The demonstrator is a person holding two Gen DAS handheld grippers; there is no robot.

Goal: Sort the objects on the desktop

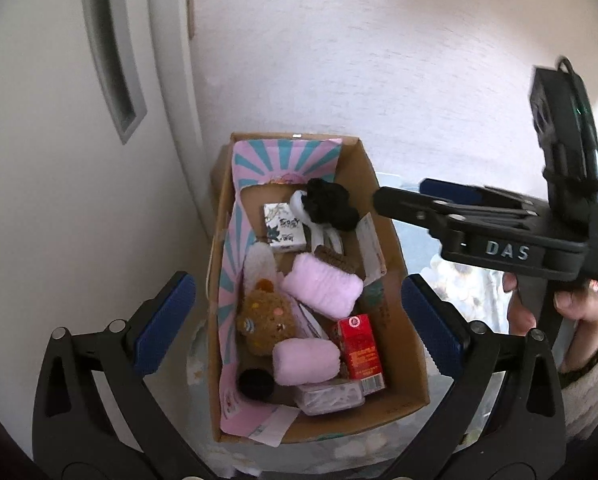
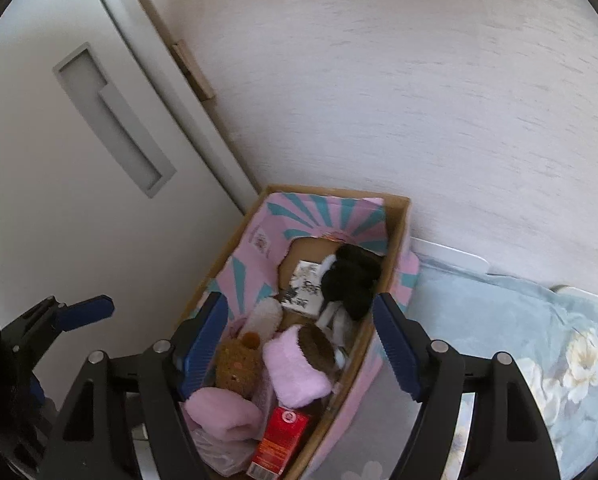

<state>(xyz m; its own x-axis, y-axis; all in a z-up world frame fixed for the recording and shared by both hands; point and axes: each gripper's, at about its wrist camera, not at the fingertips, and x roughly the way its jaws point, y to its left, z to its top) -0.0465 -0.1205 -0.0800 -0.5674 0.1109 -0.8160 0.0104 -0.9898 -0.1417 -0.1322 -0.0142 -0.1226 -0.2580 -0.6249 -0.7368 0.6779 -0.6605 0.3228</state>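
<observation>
A cardboard box (image 1: 411,360) (image 2: 399,208) with a pink and teal lining stands against the wall. It holds a black fuzzy item (image 1: 331,204) (image 2: 351,280), a white printed carton (image 1: 285,228) (image 2: 305,288), two pink fluffy rolls (image 1: 323,290) (image 2: 295,372), a brown plush bear (image 1: 267,320) (image 2: 235,368) and a red carton (image 1: 359,348) (image 2: 279,440). My left gripper (image 1: 299,320) hangs wide open above the box, holding nothing. My right gripper (image 2: 299,344) (image 1: 403,194) is open too, over the box's far end, with nothing gripped.
A white door with a recessed handle (image 1: 111,60) (image 2: 115,120) stands left of the box, with a pale wall behind. A blue floral cloth (image 2: 519,340) covers the surface to the right. A hand in a fluffy sleeve (image 1: 579,312) holds the right gripper.
</observation>
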